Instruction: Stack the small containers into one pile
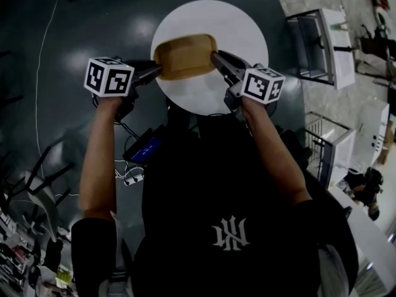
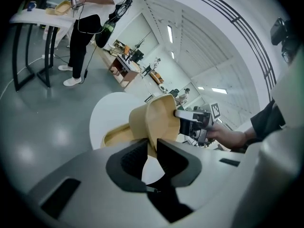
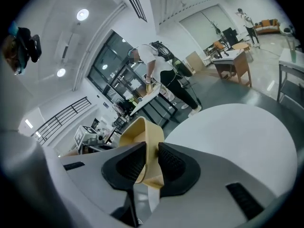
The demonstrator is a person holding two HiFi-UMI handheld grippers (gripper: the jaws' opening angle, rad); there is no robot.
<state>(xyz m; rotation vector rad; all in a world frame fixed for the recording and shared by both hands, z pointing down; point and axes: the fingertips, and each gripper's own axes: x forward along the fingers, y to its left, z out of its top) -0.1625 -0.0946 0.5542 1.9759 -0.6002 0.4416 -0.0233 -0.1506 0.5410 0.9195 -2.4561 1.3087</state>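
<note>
A tan plastic container (image 1: 185, 55) hangs over the round white table (image 1: 247, 30), held at both ends. My left gripper (image 1: 158, 72) is shut on its left rim, and my right gripper (image 1: 216, 57) is shut on its right rim. In the left gripper view the jaws (image 2: 152, 148) pinch the near wall of the container (image 2: 161, 120), with the right gripper (image 2: 192, 122) at its far end. A second tan container (image 2: 116, 136) lies just below it on the table. In the right gripper view the jaws (image 3: 151, 158) clamp the container wall (image 3: 142, 132).
Metal-framed carts (image 1: 318, 42) stand right of the table on the dark floor. A device with a blue screen (image 1: 145, 148) and cables hang near my waist. Another person (image 2: 83, 18) works at a far table, also seen as a person (image 3: 161, 65) in the right gripper view.
</note>
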